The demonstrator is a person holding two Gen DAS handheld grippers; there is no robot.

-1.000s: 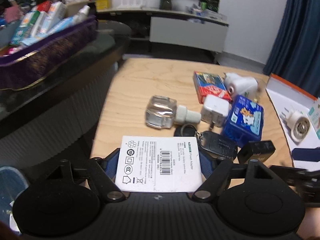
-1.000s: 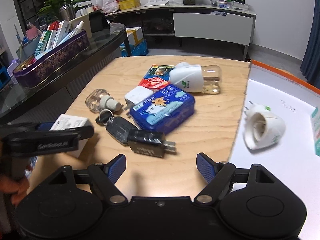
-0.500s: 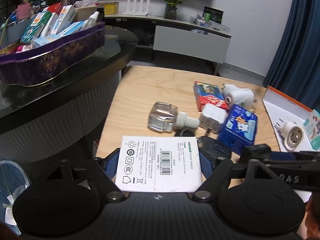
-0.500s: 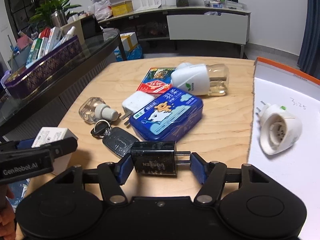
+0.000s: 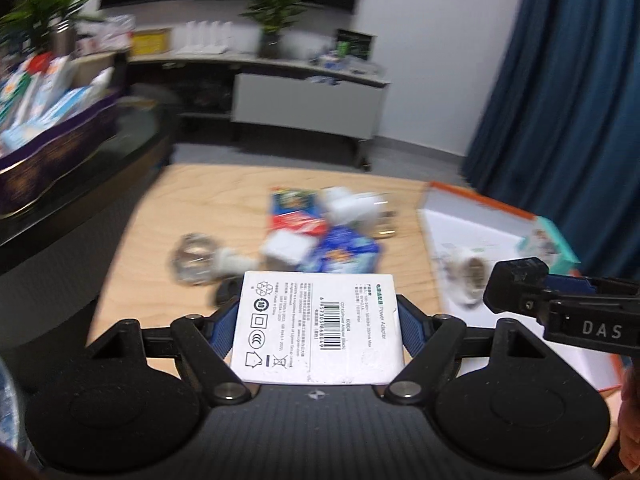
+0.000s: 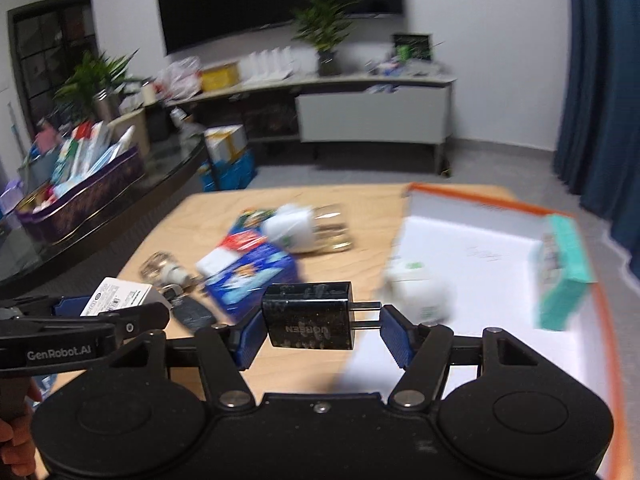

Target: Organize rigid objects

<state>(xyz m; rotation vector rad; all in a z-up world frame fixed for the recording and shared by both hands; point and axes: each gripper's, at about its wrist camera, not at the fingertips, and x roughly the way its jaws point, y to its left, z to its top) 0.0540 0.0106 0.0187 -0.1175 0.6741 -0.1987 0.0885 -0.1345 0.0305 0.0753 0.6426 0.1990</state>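
Right at our fingertips, the left hand-held gripper (image 5: 318, 320) is clamped on a white adapter box (image 5: 318, 326), label side up, blue pads squeezing its two long sides, and it is up off the table (image 5: 192, 200). The box looks light and stiff, though we'd guess its cardboard walls could dent under a hard squeeze, so gripping across the flat sides as now seems sound.

Over on the right, the right hand-held gripper (image 6: 318, 326) has just been closing, and a black charger (image 6: 310, 316) sits between its pads: one pad on the body's end, the other meeting the prong tips. That hold is the weaker one, we reckon; hard, slick plastic and two thin metal prongs give little to bite on, and it could pivot. Across the plain body would be safer. It too hangs above the table.

Just beyond, the heap is smeared by motion blur: a blue tin (image 6: 250, 276), a clear bottle (image 5: 196, 258), a white plug block (image 5: 286, 246), a red packet (image 5: 294, 220) and a white-and-glass vaporizer (image 6: 308, 228). We can't read their labels or tell which ones touch.

To the right lies the orange-edged tray (image 6: 480, 196) with a white round plug (image 6: 420, 292) and a teal box (image 6: 562, 272); its near and right sides are cut off.
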